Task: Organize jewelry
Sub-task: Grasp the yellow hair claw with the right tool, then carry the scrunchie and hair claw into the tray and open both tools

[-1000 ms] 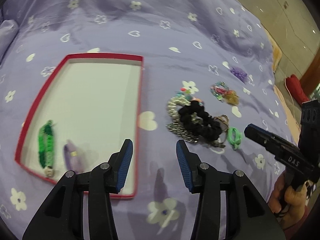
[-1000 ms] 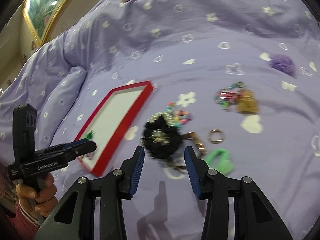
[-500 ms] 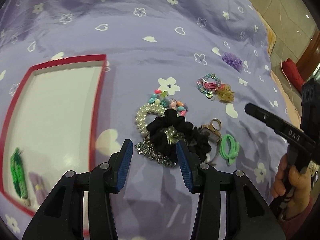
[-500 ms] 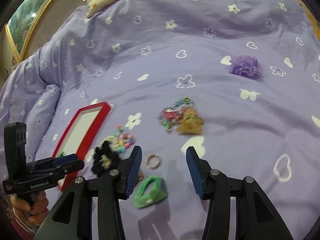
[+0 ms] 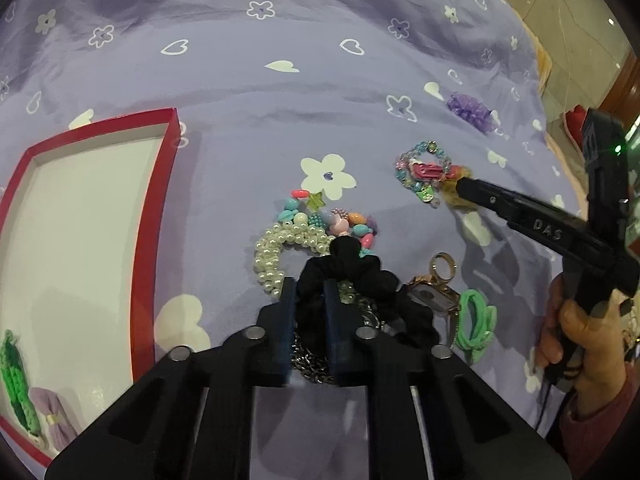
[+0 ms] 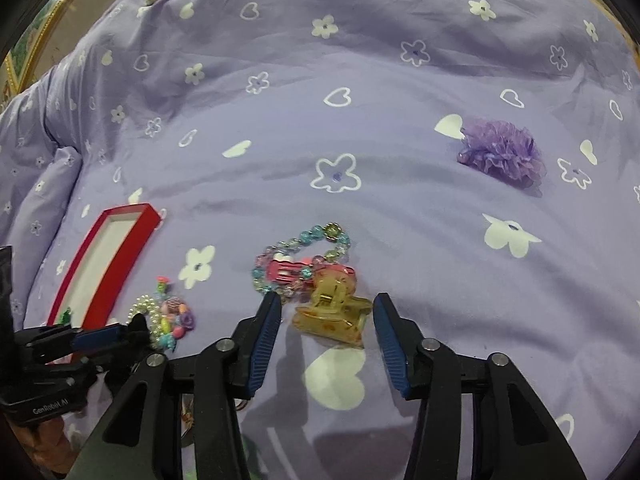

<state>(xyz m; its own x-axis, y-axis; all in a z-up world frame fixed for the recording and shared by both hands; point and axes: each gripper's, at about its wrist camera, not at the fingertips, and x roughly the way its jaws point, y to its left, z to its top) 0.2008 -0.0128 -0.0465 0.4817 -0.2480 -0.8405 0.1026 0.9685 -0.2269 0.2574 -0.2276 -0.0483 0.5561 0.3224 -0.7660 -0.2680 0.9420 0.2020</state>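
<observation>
1. my left gripper (image 5: 310, 296) has just clenched on the black scrunchie (image 5: 352, 276), pearls at its 11 o'clock.
2. my right gripper (image 6: 326, 320) has been narrowing, jaws apart around the amber claw clip (image 6: 332, 312), not pressing.
3. next, the red tray (image 5: 160, 184) at 9 o'clock.

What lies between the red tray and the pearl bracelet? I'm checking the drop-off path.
Only bare purple bedspread separates the red tray from the pearl bracelet, seen in the left wrist view.
</observation>
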